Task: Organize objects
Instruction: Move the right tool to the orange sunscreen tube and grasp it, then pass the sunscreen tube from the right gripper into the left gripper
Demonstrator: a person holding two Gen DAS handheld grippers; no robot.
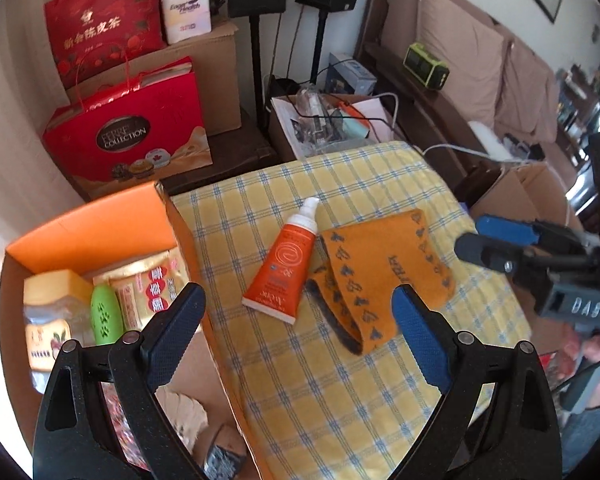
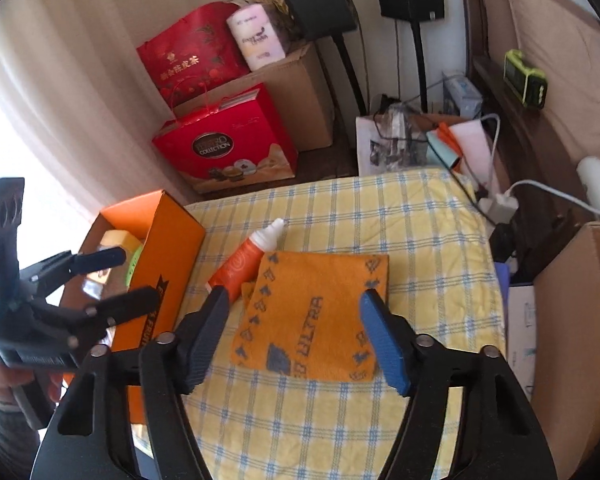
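An orange tube with a white cap (image 1: 284, 264) (image 2: 240, 264) lies on the yellow checked cover (image 1: 340, 392) (image 2: 300, 420). Beside it, on its right, lies a folded orange cloth with dark print (image 1: 380, 268) (image 2: 316, 312), its edge over the tube's lower end in the right wrist view. At the left stands an open orange box (image 1: 100, 220) (image 2: 172, 248) holding a yellow-lidded jar (image 1: 56, 292), a green piece (image 1: 106, 316) and a gold packet (image 1: 148, 284). My left gripper (image 1: 296, 300) (image 2: 136, 276) hangs open by the box edge. My right gripper (image 2: 296, 300) (image 1: 476, 236) is open above the cloth, gripping nothing.
Red gift bags (image 1: 128, 132) (image 2: 228, 144) and cardboard boxes stand behind the cover near a curtain. Two black speaker stands (image 1: 256, 60), a cluttered box with cables (image 1: 328, 120) and a brown sofa (image 1: 460, 52) lie beyond. An open cardboard box (image 2: 576, 320) stands at the right.
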